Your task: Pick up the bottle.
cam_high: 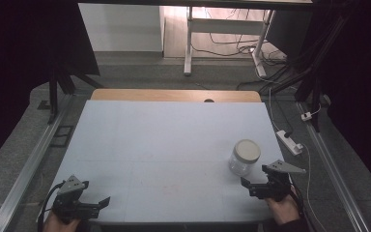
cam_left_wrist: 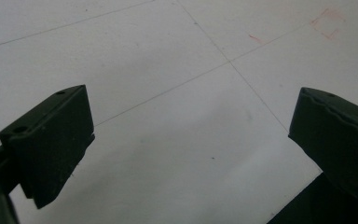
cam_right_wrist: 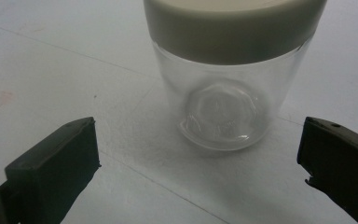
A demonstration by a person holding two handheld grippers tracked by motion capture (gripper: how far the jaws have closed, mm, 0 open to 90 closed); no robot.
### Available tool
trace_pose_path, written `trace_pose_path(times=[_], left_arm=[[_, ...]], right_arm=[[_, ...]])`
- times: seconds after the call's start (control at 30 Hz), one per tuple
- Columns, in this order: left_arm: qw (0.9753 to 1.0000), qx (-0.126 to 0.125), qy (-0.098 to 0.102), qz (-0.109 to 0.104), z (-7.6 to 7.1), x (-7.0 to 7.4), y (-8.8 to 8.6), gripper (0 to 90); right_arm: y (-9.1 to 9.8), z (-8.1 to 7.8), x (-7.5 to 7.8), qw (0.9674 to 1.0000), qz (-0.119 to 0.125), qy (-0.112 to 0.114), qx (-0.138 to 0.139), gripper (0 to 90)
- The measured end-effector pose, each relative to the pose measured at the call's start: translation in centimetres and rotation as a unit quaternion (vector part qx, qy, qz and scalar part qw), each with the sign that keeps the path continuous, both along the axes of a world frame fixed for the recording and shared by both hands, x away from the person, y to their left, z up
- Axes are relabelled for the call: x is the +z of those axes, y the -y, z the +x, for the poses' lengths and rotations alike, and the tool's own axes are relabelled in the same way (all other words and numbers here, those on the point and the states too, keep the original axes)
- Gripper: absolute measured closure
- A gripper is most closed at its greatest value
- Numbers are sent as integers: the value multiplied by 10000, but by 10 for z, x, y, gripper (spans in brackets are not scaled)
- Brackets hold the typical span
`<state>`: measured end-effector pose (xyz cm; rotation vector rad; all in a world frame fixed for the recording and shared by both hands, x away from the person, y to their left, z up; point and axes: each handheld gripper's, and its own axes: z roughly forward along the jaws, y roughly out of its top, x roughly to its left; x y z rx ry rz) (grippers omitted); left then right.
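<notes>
The left gripper [cam_high: 89, 203] rests wide open at the near left corner of the table [cam_high: 164, 140], idle. To the right, the clear jar [cam_high: 244, 157] stands upright, lid on. The right gripper [cam_high: 255, 186] sits just behind it, spread wide, nothing grasped yet; the pickup looks barely begun.

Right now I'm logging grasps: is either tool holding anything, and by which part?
Nothing is held. The right tool is open, its jaws apart, short of the lidded clear jar. The left tool is open over the bare table.
</notes>
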<state>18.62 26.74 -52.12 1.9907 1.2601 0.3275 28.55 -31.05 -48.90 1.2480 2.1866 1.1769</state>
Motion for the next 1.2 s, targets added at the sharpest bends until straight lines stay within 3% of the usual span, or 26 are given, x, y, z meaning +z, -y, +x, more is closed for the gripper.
trace_pose_path(times=[0.2, 0.5, 0.87, 1.03, 1.2], left_arm=[[10000, -9, 3, 2, 0, 0, 0, 4], [10000, -16, 10, 12, 0, 0, 0, 4], [10000, -7, 38, -40, -1, 0, -1, 3], [10000, 6, 37, -61, -1, 0, -1, 2], [10000, -2, 37, -52, -1, 0, -1, 2]], right_arm=[[-3, 9, -2, 9998, -74, -160, -50, 0], [-5, 22, -1, 9994, -255, 86, -225, 0], [-9, 39, -6, 9999, -72, 107, -84, 0], [-11, 47, -11, 9999, -150, 73, -26, 0], [-18, 51, -13, 9993, -295, 209, 102, 0]])
